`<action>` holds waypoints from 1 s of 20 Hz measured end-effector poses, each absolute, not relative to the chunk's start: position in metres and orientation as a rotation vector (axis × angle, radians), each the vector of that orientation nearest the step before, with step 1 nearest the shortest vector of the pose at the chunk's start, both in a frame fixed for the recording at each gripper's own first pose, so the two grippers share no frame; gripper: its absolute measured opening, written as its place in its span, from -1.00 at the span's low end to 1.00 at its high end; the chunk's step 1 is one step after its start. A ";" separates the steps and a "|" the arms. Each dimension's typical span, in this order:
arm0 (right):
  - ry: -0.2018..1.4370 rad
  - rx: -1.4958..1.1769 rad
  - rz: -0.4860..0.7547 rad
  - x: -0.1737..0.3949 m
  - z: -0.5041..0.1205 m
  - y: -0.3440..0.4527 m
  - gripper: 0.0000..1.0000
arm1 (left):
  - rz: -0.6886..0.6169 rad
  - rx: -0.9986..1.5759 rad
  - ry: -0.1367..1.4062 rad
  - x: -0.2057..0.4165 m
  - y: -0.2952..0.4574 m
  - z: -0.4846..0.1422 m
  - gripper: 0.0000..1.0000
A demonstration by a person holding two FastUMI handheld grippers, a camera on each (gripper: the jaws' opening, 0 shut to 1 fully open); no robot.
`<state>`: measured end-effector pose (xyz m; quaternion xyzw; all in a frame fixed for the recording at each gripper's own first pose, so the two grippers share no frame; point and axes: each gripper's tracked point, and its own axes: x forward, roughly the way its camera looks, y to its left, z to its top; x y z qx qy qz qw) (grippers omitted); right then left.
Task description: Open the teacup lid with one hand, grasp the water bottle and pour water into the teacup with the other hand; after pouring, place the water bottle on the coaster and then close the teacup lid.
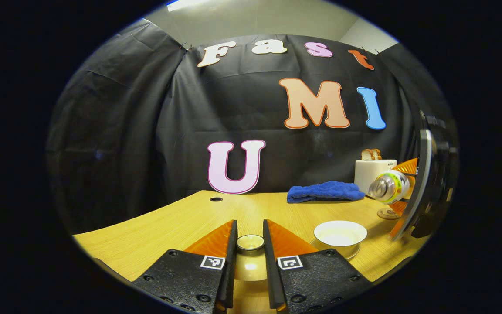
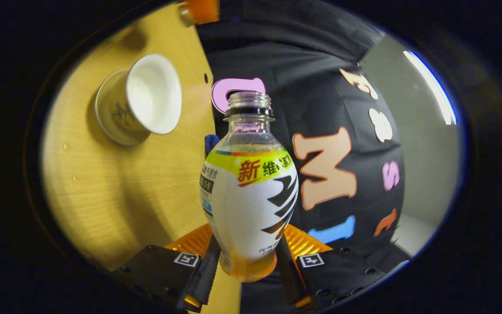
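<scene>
Right tool (image 2: pixel 245 261) is clamped on the water bottle (image 2: pixel 251 192), tipped on its side, mouth toward the open teacup (image 2: pixel 140 100) on the counter (image 2: pixel 116 196). Left tool (image 1: pixel 250 250) pinches the lid (image 1: pixel 250 242), held off the cup's side. Neck axis lies beside the cup, not over it.

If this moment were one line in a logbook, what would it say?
stage: pouring | left gripper: shut on small round teacup lid | right gripper: shut on tilted clear plastic water bottle | white porcelain teacup: uncovered

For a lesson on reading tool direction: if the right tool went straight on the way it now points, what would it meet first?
The right tool grips the water bottle, tipped sideways, neck forward. Beyond the neck hangs the booth's black cloth; the teacup sits off to one side. Depth is unclear.
</scene>
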<state>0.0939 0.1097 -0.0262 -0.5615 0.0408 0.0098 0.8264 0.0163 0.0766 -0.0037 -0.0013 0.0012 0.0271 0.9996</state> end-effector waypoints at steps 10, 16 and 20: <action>0.242 -0.246 0.139 0.099 -0.005 0.074 0.32 | 0.054 -0.003 0.002 0.017 0.077 -0.004 -0.42; 0.217 -0.033 0.118 0.107 -0.011 0.060 0.34 | 0.054 -0.003 0.002 0.017 0.076 -0.004 -0.42; 0.233 0.003 0.069 0.113 -0.016 0.059 0.36 | 0.054 -0.003 0.002 0.017 0.076 -0.004 -0.42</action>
